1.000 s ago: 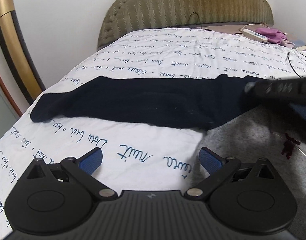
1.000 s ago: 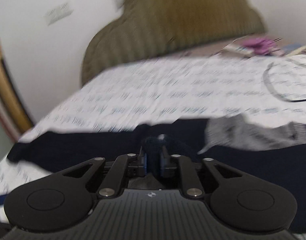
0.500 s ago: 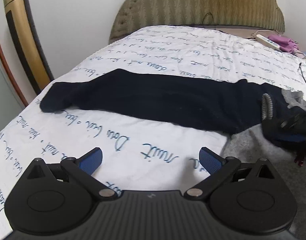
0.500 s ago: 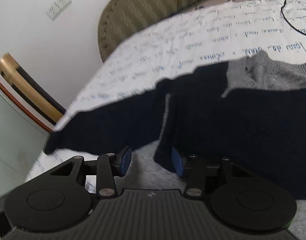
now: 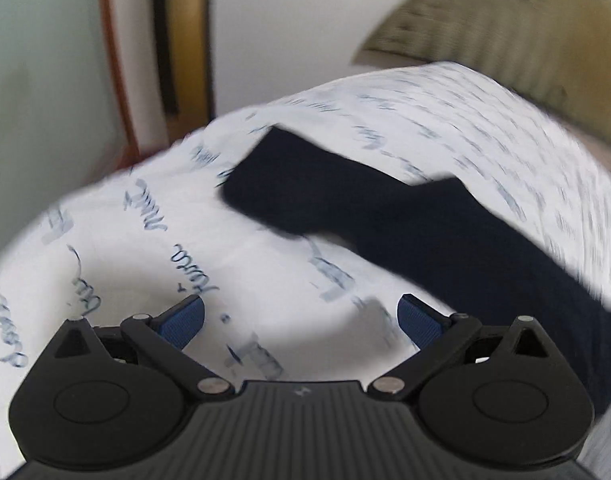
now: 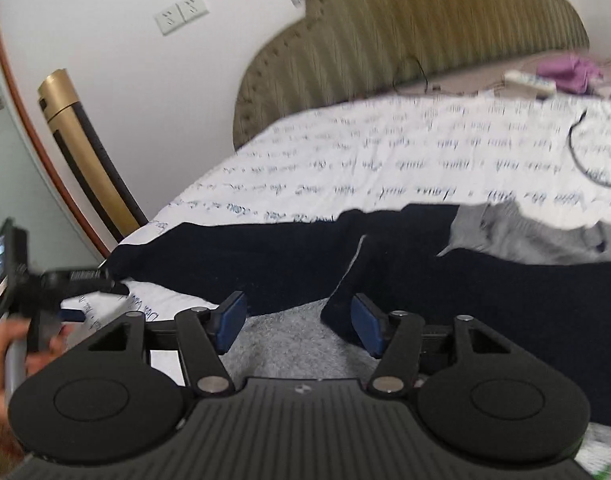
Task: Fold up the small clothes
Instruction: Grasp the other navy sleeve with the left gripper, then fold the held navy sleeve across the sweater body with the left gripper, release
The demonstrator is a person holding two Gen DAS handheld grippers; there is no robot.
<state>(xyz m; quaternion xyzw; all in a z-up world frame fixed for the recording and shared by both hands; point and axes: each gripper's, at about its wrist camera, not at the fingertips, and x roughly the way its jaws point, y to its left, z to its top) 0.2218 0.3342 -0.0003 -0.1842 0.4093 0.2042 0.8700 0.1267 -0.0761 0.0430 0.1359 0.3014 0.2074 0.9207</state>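
A small grey sweater (image 6: 289, 344) with dark navy sleeves lies on the white bedsheet (image 6: 385, 160). One navy sleeve (image 6: 233, 256) stretches out to the left; it also shows in the left wrist view (image 5: 345, 200), cuff end far from me. A second navy sleeve (image 6: 505, 300) lies folded across the grey body. My right gripper (image 6: 297, 322) is open just above the grey body, its right finger beside the folded sleeve's end. My left gripper (image 5: 301, 320) is open and empty over bare sheet, short of the stretched sleeve. It shows blurred in the right wrist view (image 6: 77, 280).
An olive padded headboard (image 6: 405, 40) stands at the far end of the bed. A gold and black post (image 6: 89, 160) stands by the wall at the left. A black cable (image 6: 585, 156), a white power strip (image 6: 529, 80) and purple cloth (image 6: 569, 72) lie far right.
My right gripper has opened and let go of the navy sleeve, which now lies across the grey body. My left gripper has swung left toward the outstretched sleeve's cuff.
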